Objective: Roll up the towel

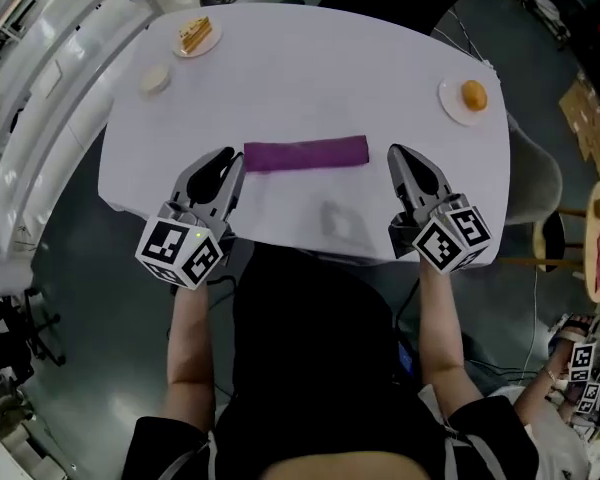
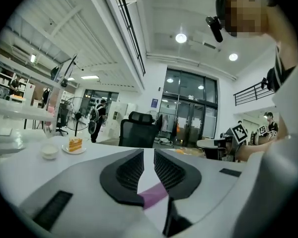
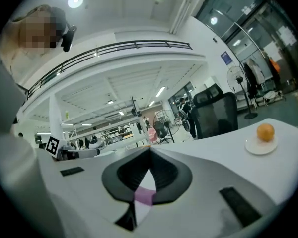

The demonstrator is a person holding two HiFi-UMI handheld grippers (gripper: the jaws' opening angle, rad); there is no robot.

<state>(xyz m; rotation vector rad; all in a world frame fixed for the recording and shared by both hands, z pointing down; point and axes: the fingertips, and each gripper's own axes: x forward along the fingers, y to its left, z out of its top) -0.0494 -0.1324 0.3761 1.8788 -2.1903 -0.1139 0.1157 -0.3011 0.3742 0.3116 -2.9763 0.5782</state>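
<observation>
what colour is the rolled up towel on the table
Purple. The towel shows best in the head view, lying rolled on the white table.

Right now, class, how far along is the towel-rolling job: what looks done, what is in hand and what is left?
Done: the purple towel lies as a tight roll on the white table. In hand: nothing. The left gripper has its fingers slightly apart and empty, the right gripper has its fingers closed on nothing, one near each end of the roll. Left: apparently nothing, beyond perhaps checking that the roll holds.
</observation>
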